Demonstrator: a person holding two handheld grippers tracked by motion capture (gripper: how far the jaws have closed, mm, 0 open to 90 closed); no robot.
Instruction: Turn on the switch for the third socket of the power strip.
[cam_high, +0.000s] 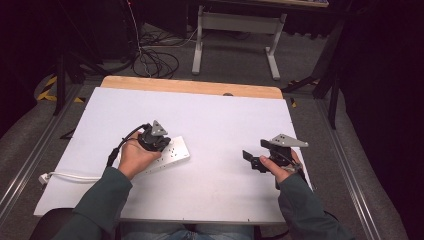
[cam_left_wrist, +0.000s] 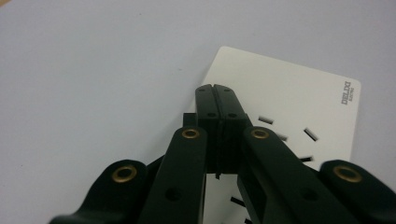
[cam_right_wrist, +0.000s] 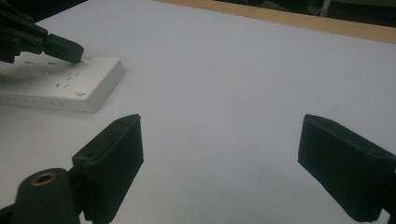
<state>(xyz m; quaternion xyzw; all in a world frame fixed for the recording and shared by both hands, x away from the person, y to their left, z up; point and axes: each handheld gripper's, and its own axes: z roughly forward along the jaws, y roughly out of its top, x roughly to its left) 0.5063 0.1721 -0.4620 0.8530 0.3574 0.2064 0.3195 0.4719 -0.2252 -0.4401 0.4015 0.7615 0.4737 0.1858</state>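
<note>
We have the left gripper (cam_high: 159, 141), jaws pressed together and empty, resting its tips on the white power strip (cam_high: 172, 154) at the table's left. Our right gripper (cam_high: 255, 159) waits well apart, jaws spread. Nothing looks plugged in yet.

The white power strip (cam_left_wrist: 289, 100) carries one small grey brand mark at its corner, printed sideways; it seems to read "DELIXI", with a smaller line beside it too tiny to read.
</note>
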